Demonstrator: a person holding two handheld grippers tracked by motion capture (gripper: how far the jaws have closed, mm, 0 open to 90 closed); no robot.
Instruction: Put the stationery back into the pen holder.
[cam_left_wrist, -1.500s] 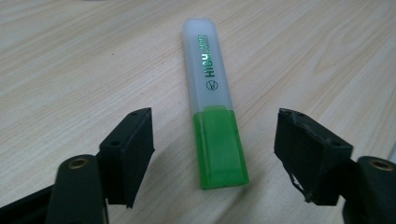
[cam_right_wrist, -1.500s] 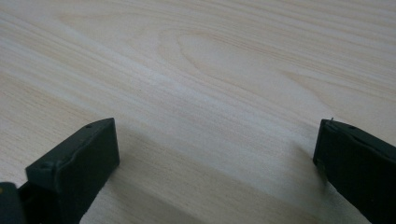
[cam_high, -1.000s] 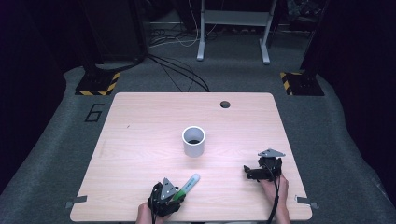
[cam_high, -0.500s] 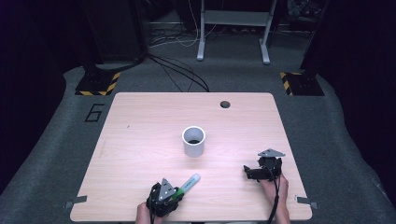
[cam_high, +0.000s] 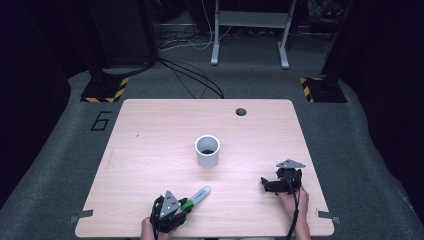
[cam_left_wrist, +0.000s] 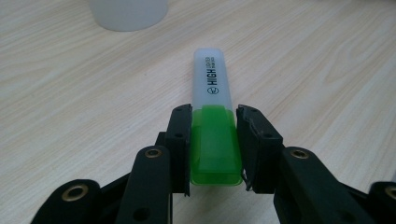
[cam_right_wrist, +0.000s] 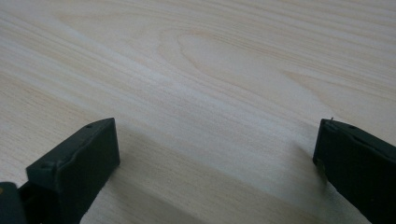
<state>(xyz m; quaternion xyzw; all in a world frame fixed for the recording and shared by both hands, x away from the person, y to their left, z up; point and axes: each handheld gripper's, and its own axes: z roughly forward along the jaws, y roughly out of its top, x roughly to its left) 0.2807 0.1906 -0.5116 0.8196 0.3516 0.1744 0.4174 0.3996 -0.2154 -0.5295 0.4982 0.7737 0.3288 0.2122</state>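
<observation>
Closing over the last second, the left gripper (cam_left_wrist: 215, 149) now clamps its jaws on the green end of the highlighter (cam_left_wrist: 214, 119), which otherwise lies where it did; its pale barrel, printed "HIGH" in black with smaller lettering too fine to read, points away from the jaws toward the white cup (cam_high: 207, 151) beyond; the highlighter rests on the wooden table (cam_high: 150, 145); well off to the side, the right gripper (cam_high: 265, 184) stands with jaws wide apart over bare wood; beyond the table, "6" marks the floor (cam_high: 101, 121).

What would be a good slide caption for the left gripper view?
Left gripper shut on the green cap end of a translucent white highlighter lying on the pale wooden table.
</observation>
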